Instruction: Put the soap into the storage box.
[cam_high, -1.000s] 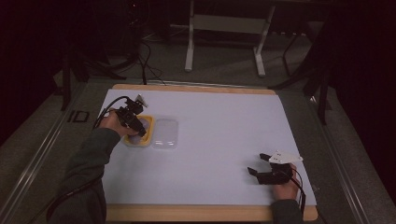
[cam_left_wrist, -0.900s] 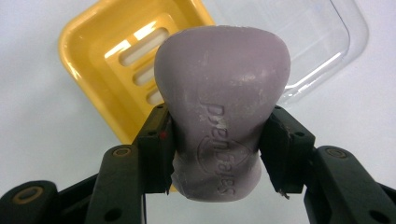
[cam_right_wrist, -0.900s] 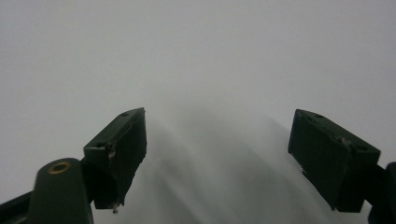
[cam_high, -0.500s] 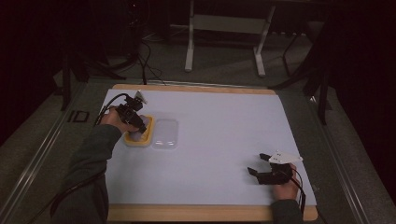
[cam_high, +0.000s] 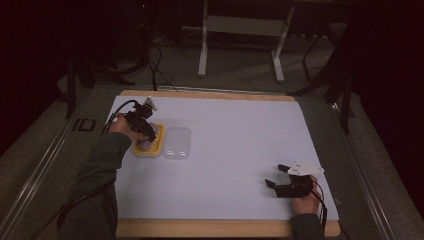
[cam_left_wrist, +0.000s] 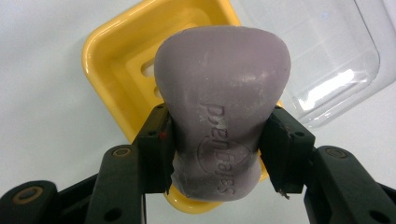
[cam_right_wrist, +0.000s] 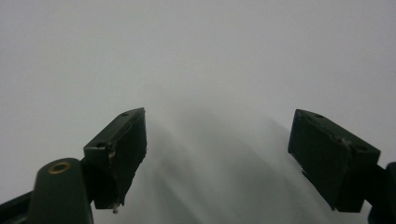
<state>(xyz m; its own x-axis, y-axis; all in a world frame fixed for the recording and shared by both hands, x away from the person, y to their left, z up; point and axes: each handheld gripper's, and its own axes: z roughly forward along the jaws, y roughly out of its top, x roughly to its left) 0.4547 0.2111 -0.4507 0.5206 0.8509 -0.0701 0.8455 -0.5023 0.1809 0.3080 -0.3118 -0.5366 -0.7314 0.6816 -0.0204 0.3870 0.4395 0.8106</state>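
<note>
We work over the white table. The yellow soap dish sits near its left edge, with the clear lid just beside it. The left tool pinches the purple soap bar by its narrow waist, above the dish. The right tool rests spread and empty, well apart. We judge two risks: the bar may slip from the pads, or land on the dish rim and tip the dish toward the lid.
</note>
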